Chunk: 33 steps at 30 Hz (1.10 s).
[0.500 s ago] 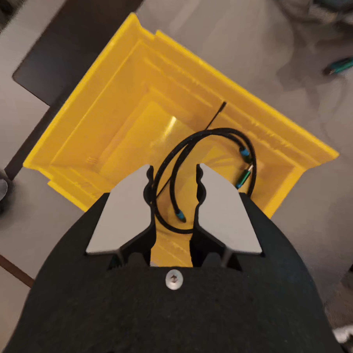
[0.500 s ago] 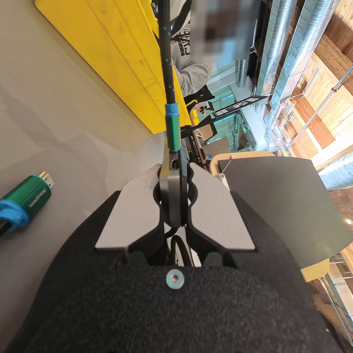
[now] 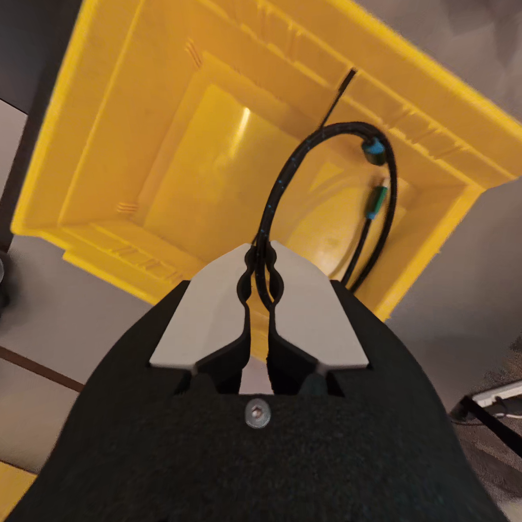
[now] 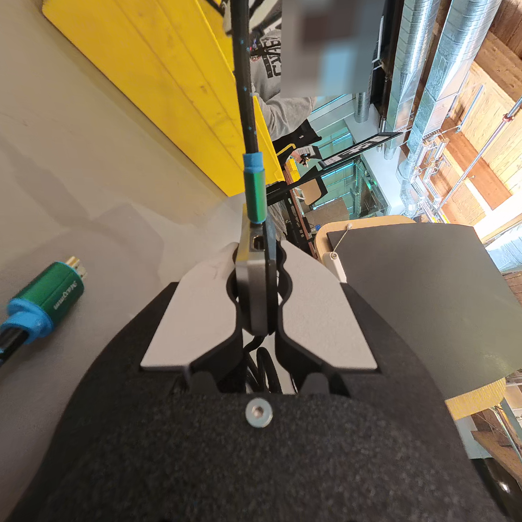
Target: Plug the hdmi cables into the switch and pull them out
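Note:
In the left wrist view, my left gripper (image 3: 260,248) is shut on a black braided HDMI cable (image 3: 278,192) over a yellow bin (image 3: 175,118). The cable loops up and right; green plugs with blue collars (image 3: 374,203) hang inside the bin. In the right wrist view, my right gripper (image 4: 258,245) is shut on a thin grey switch (image 4: 252,282), held edge-on. A green HDMI plug (image 4: 254,195) with its black cable sits in the switch's top port. An empty port (image 4: 257,243) shows beside it. A loose green HDMI plug (image 4: 55,288) lies on the table at the left.
The yellow bin (image 4: 158,84) stands on the grey table (image 4: 70,183) behind the switch. A person in a grey sweatshirt (image 4: 278,93) stands beyond it. A black board (image 4: 423,296) fills the right. A dark chair (image 3: 25,36) sits at the bin's far left.
My left gripper has closed on the black cable and moved closer to the bin. My right gripper keeps its hold on the switch and has barely moved.

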Tool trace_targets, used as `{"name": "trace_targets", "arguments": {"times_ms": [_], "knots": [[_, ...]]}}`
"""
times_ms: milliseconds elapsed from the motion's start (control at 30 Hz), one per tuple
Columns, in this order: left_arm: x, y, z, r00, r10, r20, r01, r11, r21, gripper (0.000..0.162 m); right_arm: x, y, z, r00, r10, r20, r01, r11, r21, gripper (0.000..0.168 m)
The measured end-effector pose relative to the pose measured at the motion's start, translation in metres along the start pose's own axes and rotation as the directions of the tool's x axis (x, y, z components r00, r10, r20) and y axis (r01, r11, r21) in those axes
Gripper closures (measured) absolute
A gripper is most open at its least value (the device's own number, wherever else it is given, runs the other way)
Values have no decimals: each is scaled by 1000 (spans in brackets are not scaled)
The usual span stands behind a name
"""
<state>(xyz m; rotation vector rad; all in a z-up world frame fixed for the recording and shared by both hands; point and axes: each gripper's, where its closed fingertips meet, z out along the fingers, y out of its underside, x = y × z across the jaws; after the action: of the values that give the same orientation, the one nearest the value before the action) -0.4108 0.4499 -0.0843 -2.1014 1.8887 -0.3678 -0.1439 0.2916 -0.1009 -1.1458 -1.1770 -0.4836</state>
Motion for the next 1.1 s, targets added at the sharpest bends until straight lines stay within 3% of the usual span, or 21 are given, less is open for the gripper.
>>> {"name": "trace_targets", "arguments": {"times_ms": [33, 233, 400, 467, 567, 667, 867, 1000, 1100], "knots": [[5, -2, -12, 1000, -7, 2, 7, 1000, 29, 156, 0, 0, 0, 1000, -1, 0, 1, 1000, -1, 147], [36, -18, -104, 991, -40, 125, 12, 976, 217, 156, 0, 0, 0, 1000, -9, -5, 9, 1000, -1, 147], [80, -34, -171, 964, -200, 174, 126, 924, 361, 156, 2, 0, 0, 1000, -9, -17, 9, 1000, 0, 147], [104, -46, -190, 945, -295, 144, 198, 861, 468, 156, 4, 0, -1, 1000, -4, -25, 4, 1000, 4, 147], [146, -66, -202, 895, -444, -36, 356, 665, 656, 156, 8, 0, -2, 999, 11, -42, -10, 1000, 13, 147], [188, -79, -179, 845, -493, -208, 461, 475, 750, 156, 10, 0, -2, 999, 26, -46, -25, 999, 19, 147], [240, -64, -56, 675, -629, -385, 639, 237, 732, 156, 17, 1, -6, 996, 68, -64, -65, 997, 38, 147], [253, -29, 28, 499, -756, -423, 757, 142, 638, 156, 20, 3, -6, 993, 93, -67, -90, 995, 41, 147], [267, -16, 54, 452, -790, -414, 786, 134, 603, 156, 18, 3, -6, 994, 85, -63, -83, 996, 39, 147]]}}
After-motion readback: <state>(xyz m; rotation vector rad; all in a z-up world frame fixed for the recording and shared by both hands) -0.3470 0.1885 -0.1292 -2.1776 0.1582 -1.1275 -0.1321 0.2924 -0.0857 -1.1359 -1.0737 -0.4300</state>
